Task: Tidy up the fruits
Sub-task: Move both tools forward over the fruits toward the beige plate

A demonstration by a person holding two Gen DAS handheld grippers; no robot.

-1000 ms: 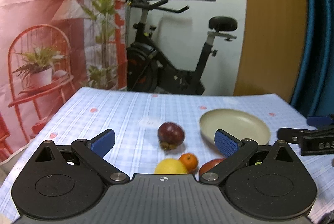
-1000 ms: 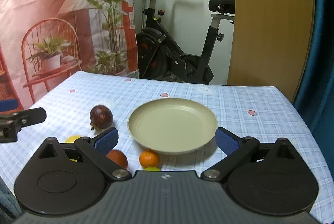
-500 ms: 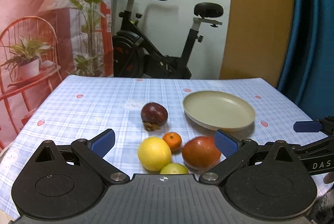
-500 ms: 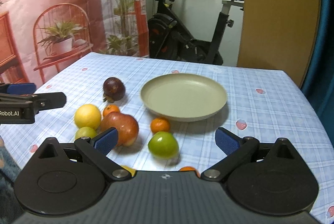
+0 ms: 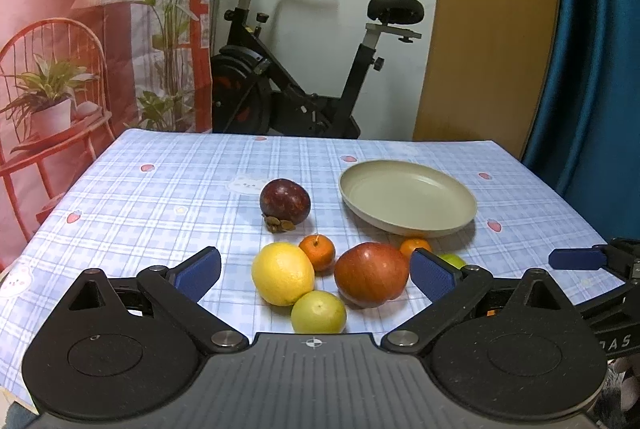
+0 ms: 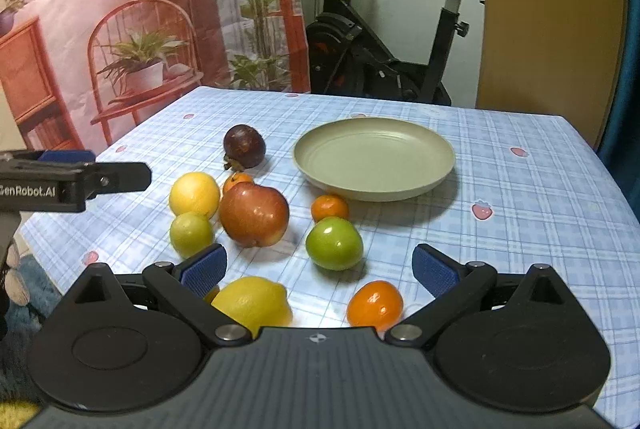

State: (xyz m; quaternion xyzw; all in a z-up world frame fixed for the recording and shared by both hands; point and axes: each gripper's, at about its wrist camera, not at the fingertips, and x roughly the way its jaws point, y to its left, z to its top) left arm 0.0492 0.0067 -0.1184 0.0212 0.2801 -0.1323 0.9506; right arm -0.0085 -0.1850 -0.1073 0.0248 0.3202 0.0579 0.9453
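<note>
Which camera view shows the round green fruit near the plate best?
The right wrist view: the round green fruit lies whole and unobstructed on the checked tablecloth, ahead of the right tool. In the left wrist view only a small green sliver shows behind the left tool's right finger.

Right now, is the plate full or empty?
Empty. The plate shows only its bare inside; the apple and other fruits lie on the tablecloth.
</note>
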